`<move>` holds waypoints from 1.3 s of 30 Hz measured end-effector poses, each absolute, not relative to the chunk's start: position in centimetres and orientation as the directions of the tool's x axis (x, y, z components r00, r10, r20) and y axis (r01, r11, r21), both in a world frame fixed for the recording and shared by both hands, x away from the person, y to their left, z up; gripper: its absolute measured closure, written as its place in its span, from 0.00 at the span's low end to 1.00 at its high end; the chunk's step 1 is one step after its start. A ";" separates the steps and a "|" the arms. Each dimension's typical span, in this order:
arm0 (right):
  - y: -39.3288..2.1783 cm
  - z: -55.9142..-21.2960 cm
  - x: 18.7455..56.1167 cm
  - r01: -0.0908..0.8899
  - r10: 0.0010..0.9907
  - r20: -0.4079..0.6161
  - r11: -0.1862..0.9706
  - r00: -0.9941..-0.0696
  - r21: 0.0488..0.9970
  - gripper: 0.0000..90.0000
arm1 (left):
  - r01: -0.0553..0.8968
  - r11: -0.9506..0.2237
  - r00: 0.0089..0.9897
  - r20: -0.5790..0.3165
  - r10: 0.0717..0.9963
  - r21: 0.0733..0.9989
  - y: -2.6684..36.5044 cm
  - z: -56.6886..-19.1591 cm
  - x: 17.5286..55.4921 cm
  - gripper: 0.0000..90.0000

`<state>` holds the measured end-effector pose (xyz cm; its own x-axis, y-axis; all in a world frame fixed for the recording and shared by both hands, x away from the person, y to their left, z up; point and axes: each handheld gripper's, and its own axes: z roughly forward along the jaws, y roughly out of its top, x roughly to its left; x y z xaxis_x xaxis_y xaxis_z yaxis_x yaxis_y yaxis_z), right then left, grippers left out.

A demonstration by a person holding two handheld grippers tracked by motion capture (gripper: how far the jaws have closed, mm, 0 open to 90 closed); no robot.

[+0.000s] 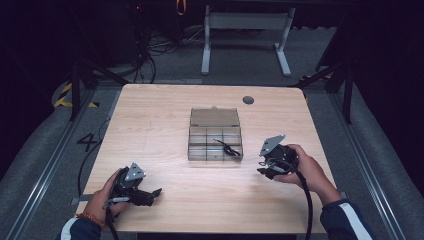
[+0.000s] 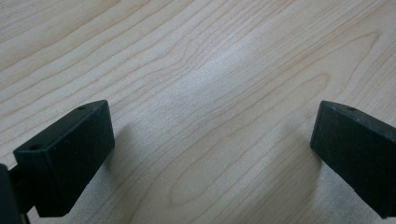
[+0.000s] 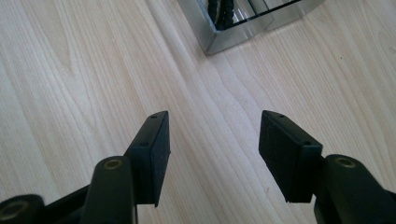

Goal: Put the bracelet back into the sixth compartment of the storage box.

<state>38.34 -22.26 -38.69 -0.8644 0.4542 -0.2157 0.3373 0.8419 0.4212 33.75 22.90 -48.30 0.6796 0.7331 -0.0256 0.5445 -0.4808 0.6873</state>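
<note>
clear organizer box just ahead of right gripper, jaws apart, empty; left gripper jaws wide, nothing between; box probably light, rigid, slick; pinch wall edge

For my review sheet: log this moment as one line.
left gripper: open, empty | right gripper: open, empty, near organizer box | box: lid open, black item inside

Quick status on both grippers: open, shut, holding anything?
Left gripper: open, nothing between the jaws.
Right gripper: open, empty, near the compartment box.
</note>
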 end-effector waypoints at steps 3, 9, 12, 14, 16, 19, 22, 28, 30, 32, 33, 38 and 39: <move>-22.6 -38.9 38.1 0.341 0.458 -0.219 0.842 -0.862 0.419 0.49 | 0.545 -0.481 0.679 -0.026 0.733 0.687 22.9 -48.3 33.8 0.00; -23.5 -39.4 37.4 0.348 0.464 -0.222 0.841 -0.858 0.414 0.48 | 0.545 -0.481 0.679 -0.026 0.733 0.687 22.9 -48.3 33.8 0.00; -24.0 -39.6 37.1 0.356 0.470 -0.216 0.838 -0.856 0.414 0.48 | 0.545 -0.481 0.679 -0.026 0.733 0.687 22.9 -48.3 33.8 0.00; -24.3 -39.8 36.9 0.359 0.476 -0.223 0.836 -0.851 0.414 0.48 | 0.545 -0.481 0.679 -0.026 0.733 0.687 22.9 -48.3 33.8 0.00; -24.7 -40.0 36.7 0.364 0.479 -0.213 0.832 -0.851 0.419 0.48 | 0.546 -0.481 0.679 -0.027 0.734 0.686 22.9 -48.3 33.7 0.00; -25.2 -40.4 36.3 0.374 0.488 -0.204 0.826 -0.848 0.422 0.47 | 0.545 -0.481 0.680 -0.025 0.733 0.687 22.9 -48.3 33.8 0.00; -25.7 -40.8 36.0 0.383 0.497 -0.210 0.824 -0.842 0.417 0.45 | 0.545 -0.481 0.680 -0.026 0.733 0.687 22.9 -48.3 33.8 0.00; -26.8 -41.5 35.1 0.387 0.506 -0.207 0.816 -0.837 0.429 0.44 | 0.548 -0.477 0.678 -0.031 0.734 0.687 22.9 -48.3 33.7 0.00; -27.2 -41.6 34.8 0.386 0.509 -0.209 0.813 -0.835 0.437 0.44 | 0.548 -0.478 0.678 -0.031 0.734 0.687 22.9 -48.3 33.7 0.00; -27.6 -41.7 34.5 0.384 0.512 -0.206 0.807 -0.834 0.449 0.44 | 0.548 -0.477 0.678 -0.031 0.734 0.687 22.9 -48.3 33.7 0.00; -27.6 -41.7 34.5 0.384 0.512 -0.206 0.807 -0.834 0.449 0.44 | 0.548 -0.477 0.678 -0.031 0.734 0.687 22.9 -48.3 33.7 0.00; -28.4 -42.3 33.9 0.391 0.523 -0.203 0.797 -0.828 0.460 0.43 | 0.545 -0.480 0.680 -0.026 0.733 0.687 22.9 -48.3 33.7 0.00; -28.5 -42.4 33.8 0.392 0.526 -0.206 0.795 -0.825 0.463 0.42 | 0.544 -0.481 0.680 -0.025 0.733 0.687 22.9 -48.3 33.8 0.00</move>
